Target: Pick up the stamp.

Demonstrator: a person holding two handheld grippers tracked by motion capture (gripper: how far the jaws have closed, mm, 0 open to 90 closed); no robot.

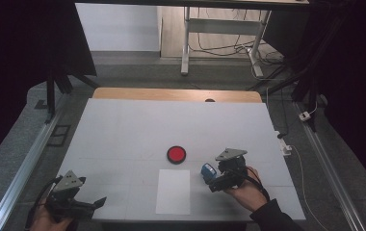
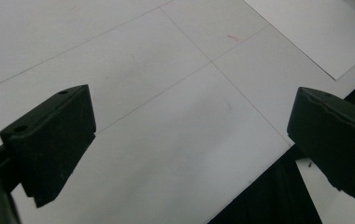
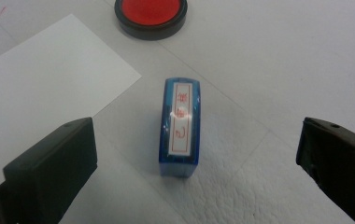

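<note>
The stamp (image 3: 179,127), a small blue block in the middle of the right gripper view, looks light, hard and a bit slippery, so the wide-open right gripper (image 3: 196,158) should pinch its long flat sides, while the left gripper (image 2: 189,144) hangs open too.

Right gripper (image 1: 210,177): held in the right hand (image 1: 245,192) near the table's (image 1: 123,125) front-right part, forearm in a dark sleeve (image 1: 275,219) coming up from the table's front edge. Jaws spread wide, pointing left across the table, low over its surface. Grey three-cornered plate (image 1: 229,154) on top, tilted.

Left gripper (image 1: 99,202): at the table's front-left corner, gripped by the left hand (image 1: 46,221) at the front edge. Jaws wide apart, nothing between them, aimed right along the table's front edge. Cable (image 1: 39,199) loops off its left side.
</note>
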